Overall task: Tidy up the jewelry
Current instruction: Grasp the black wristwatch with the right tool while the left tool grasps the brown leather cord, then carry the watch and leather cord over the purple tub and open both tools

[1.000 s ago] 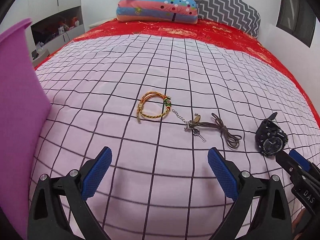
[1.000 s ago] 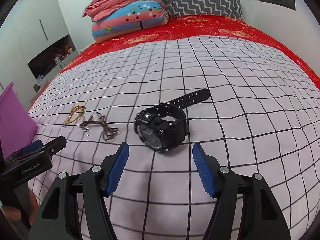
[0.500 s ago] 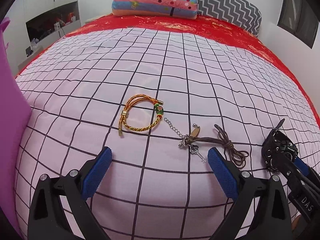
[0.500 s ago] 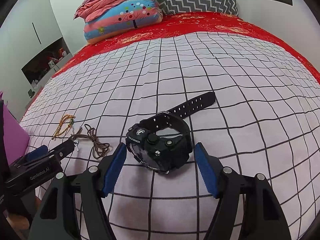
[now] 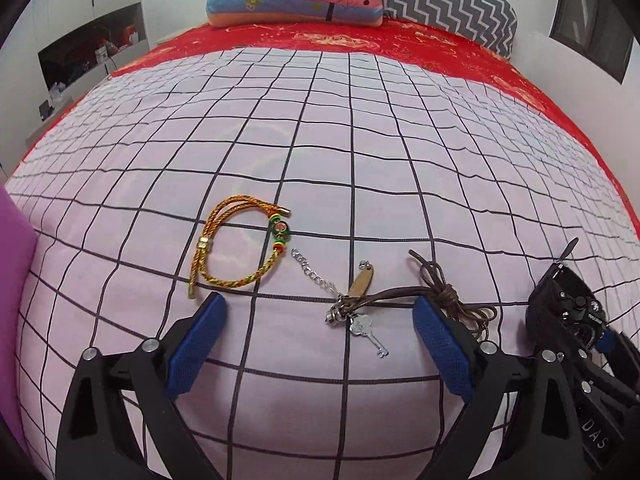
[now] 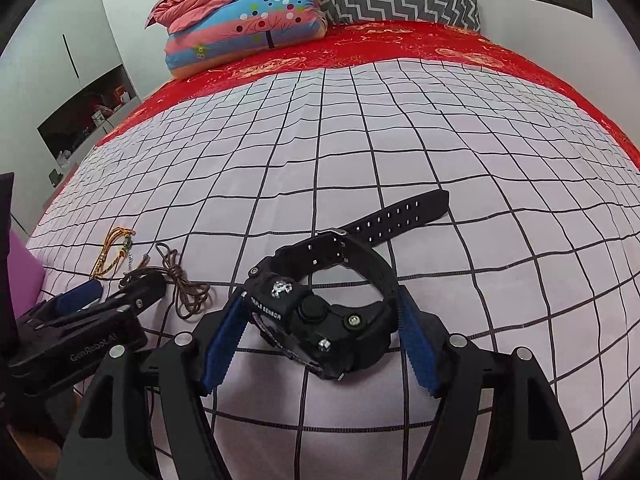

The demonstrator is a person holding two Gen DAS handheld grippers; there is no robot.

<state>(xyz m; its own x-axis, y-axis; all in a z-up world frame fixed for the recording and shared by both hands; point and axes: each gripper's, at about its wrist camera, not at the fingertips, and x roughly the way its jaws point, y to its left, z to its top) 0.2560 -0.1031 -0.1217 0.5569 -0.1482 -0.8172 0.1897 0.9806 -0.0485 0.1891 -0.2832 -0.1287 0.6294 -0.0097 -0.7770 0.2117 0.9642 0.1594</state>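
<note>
Checked bedspread point(image 5: 320, 152) is carrying all jewelry unsorted: right gripper point(image 6: 320, 336) is straddling, wide open, black watch point(image 6: 320, 312); left gripper point(image 5: 316, 344) is gaping empty, gold bracelet point(image 5: 240, 248) at eleven o'clock, cord necklace point(image 5: 440, 300) at two.

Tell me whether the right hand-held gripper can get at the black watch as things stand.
Probably yes. The right hand-held gripper is open with the black watch already between its fingers on the checked bedspread; nothing blocks it.
</note>
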